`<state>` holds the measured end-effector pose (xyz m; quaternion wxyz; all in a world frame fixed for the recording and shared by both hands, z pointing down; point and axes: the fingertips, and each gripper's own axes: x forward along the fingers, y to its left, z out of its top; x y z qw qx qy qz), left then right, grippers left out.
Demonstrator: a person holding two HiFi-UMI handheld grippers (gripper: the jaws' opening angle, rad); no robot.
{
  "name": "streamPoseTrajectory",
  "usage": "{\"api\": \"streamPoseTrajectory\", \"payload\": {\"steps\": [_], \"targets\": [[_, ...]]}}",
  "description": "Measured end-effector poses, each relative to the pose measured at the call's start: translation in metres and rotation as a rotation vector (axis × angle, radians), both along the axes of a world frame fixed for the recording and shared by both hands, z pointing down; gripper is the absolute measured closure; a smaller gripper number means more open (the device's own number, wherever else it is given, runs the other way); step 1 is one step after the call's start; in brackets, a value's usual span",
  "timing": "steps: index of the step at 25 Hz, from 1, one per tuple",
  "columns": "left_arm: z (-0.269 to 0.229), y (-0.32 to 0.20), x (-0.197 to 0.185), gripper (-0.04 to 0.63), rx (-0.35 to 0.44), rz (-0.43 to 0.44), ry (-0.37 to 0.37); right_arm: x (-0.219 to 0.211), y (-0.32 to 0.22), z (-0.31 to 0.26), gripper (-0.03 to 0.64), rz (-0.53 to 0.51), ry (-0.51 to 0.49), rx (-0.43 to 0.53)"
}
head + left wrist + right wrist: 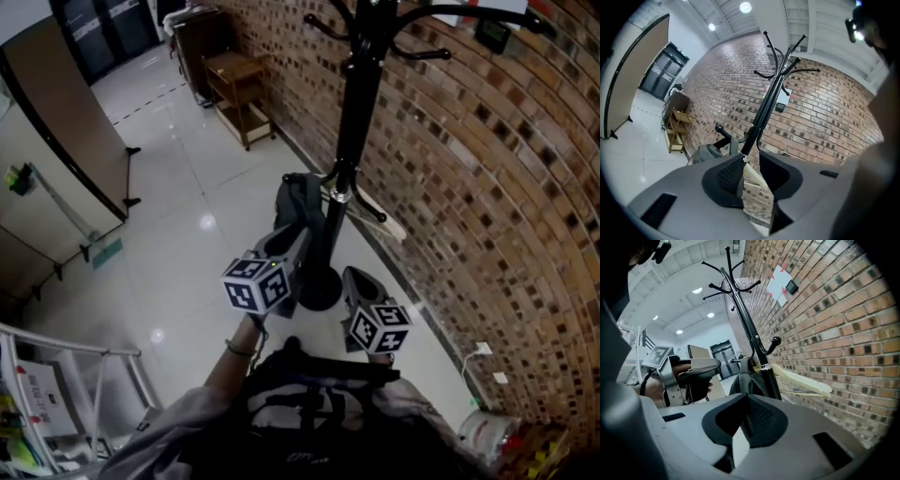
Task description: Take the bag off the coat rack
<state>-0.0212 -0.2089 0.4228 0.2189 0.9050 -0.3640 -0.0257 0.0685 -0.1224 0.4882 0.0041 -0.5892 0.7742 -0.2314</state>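
A grey bag (298,208) hangs from a low hook on the black coat rack (354,103), against the pole's left side. My left gripper (296,242) is raised just below the bag. Its jaws stand open with nothing between them. In the left gripper view the bag (708,152) lies left of the jaws, and the pole (766,110) rises beyond the gap of the left gripper (751,164). My right gripper (354,281) hangs lower, beside the rack's round base (319,289); in its own view the right gripper (747,404) is shut and empty, with the bag (747,383) just ahead.
A cream hanger (380,214) sticks out from the pole toward the brick wall (487,187). A wooden shelf (242,89) stands along the wall further back. A brown partition (66,122) is at the far left, and a metal rack (56,375) at the lower left.
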Motion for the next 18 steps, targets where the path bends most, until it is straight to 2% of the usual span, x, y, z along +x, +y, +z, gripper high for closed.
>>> {"api": "streamPoseTrajectory", "payload": {"steps": [3, 9, 14, 18], "targets": [[-0.001, -0.025, 0.005, 0.483, 0.000, 0.054, -0.028, 0.001, -0.012, 0.002, 0.620, 0.049, 0.003, -0.008], [0.006, -0.060, 0.022, 0.425, -0.044, 0.187, -0.067, -0.003, -0.024, 0.009, 0.620, 0.122, 0.004, -0.028], [0.018, -0.083, 0.033, 0.410, -0.075, 0.222, -0.155, -0.001, -0.027, 0.018, 0.620, 0.143, 0.020, -0.055], [0.026, -0.091, 0.041, 0.410, -0.108, 0.256, -0.194, 0.008, -0.031, 0.020, 0.620, 0.153, 0.025, -0.067]]}}
